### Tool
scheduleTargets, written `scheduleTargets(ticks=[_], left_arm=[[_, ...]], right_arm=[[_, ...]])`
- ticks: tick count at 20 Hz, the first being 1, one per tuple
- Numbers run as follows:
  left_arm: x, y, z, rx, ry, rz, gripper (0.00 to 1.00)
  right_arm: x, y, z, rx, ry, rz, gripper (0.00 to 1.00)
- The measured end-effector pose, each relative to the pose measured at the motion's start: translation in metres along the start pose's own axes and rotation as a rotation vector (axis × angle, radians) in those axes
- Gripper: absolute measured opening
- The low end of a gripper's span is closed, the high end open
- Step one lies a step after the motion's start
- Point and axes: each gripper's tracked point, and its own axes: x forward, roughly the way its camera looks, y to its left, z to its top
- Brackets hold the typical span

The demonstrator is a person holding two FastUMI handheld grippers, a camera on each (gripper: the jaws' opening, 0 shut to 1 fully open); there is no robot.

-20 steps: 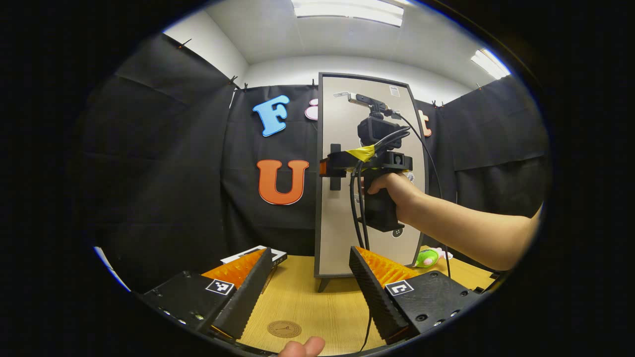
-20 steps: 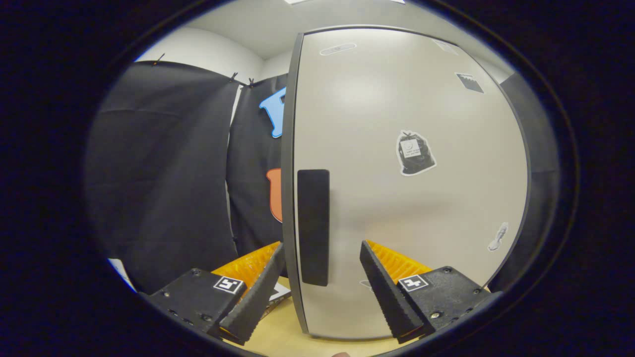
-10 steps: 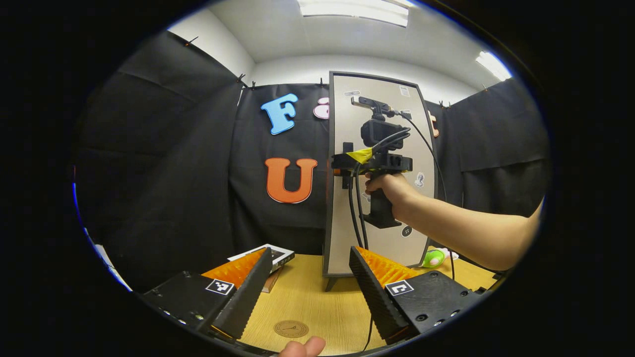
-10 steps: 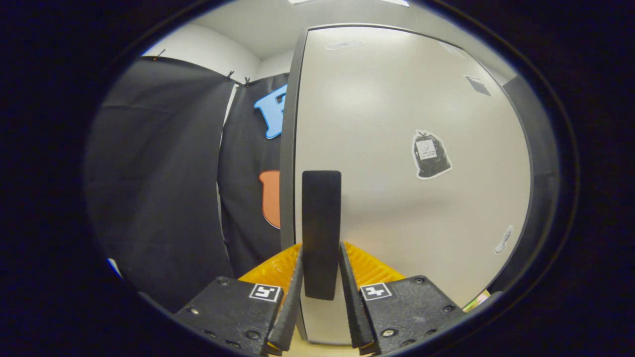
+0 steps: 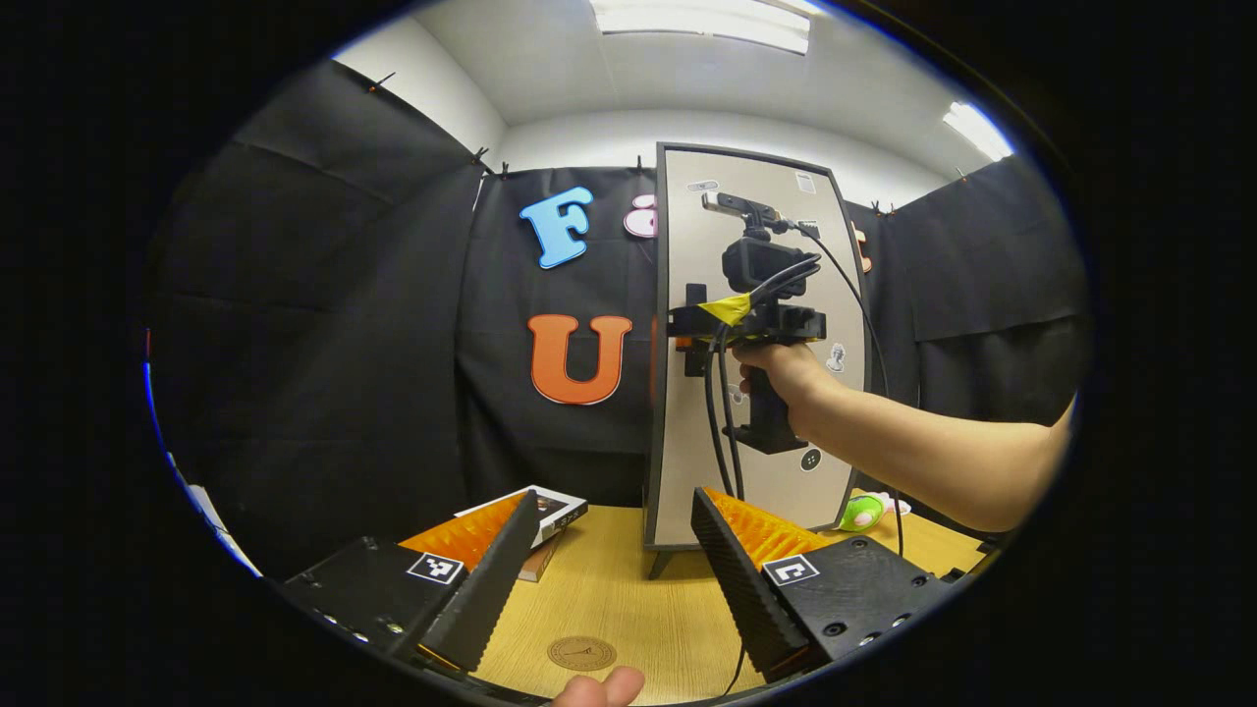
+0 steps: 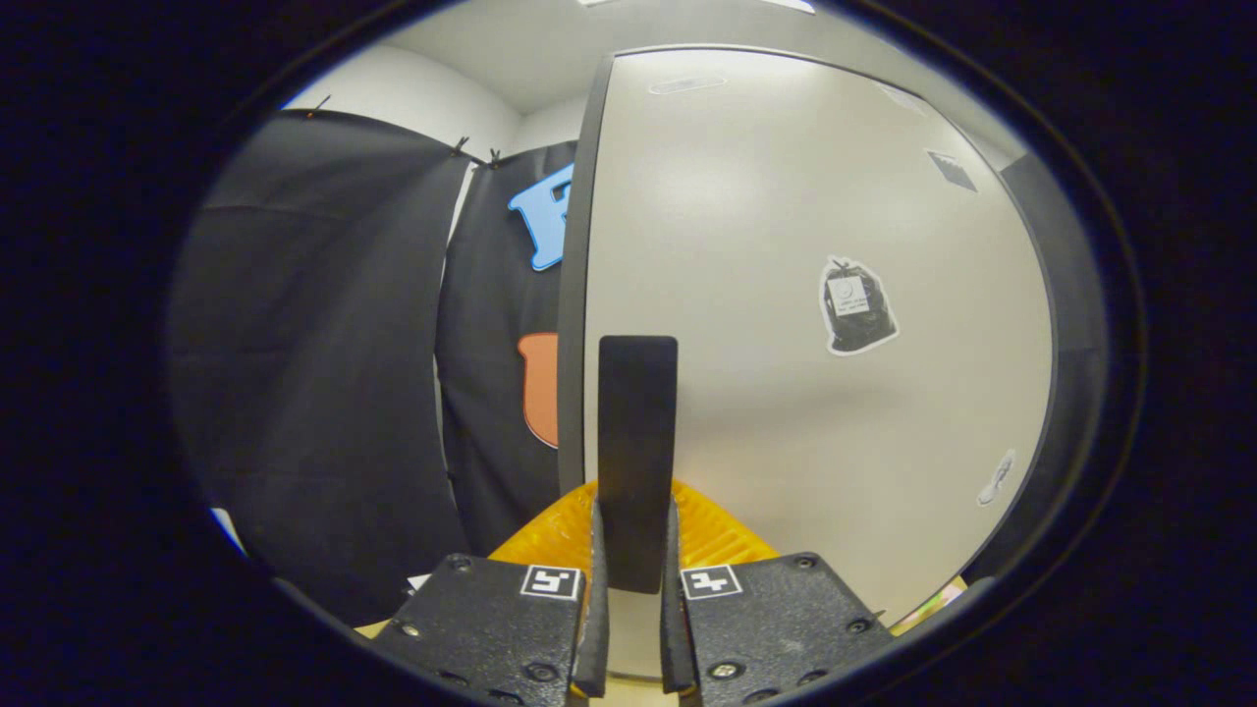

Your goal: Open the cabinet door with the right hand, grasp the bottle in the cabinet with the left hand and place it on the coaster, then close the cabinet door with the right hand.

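The cabinet door [image 6: 786,324] is showing as a tall, pale beige panel with a dark grey frame, standing upright and carrying a few small stickers, one of them a dark bag-shaped sticker [image 6: 856,304] toward 2 o'clock in the right gripper view. A black, upright bar handle [image 6: 636,442] is sitting near the door's left edge. The right gripper [image 6: 633,599] is closing on that handle: its two fingers are pressing against the bar's lower end from either side, at 6 o'clock in the right gripper view, with the rest of the bar rising above them toward 12 o'clock.

In the left gripper view the cabinet [image 5: 756,344] is standing on the wooden table [image 5: 628,599] at about 1 o'clock from the centre, its door facing the camera. A hand [image 5: 786,373] is holding the right gripper [image 5: 687,329] against the door's left edge. The left gripper [image 5: 614,574] is hovering over the table with its fingers spread wide apart and nothing between them. A round brown coaster [image 5: 581,653] is lying on the table at 6 o'clock, between the two fingers and touching neither. A thin box [image 5: 545,511] is lying at 7 o'clock behind the left finger, and a small green toy [image 5: 864,513] is sitting at 4 o'clock beside the cabinet.
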Motion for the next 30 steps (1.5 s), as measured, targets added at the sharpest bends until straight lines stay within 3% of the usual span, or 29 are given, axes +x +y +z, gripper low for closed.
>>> scheduleTargets(ticks=[8,18,30], left_arm=[[-0.010,-0.009,0.002,0.002,0.004,-0.028,0.95],[-0.021,-0.032,0.009,0.018,-0.015,-0.056,0.95],[-0.031,-0.083,0.009,0.025,-0.017,-0.135,0.95]], right_arm=[[-0.056,0.006,0.004,0.006,0.013,0.120,0.24],[-0.124,-0.010,0.005,-0.021,0.040,0.208,0.24],[-0.209,-0.069,0.004,-0.028,0.024,0.178,0.24]])
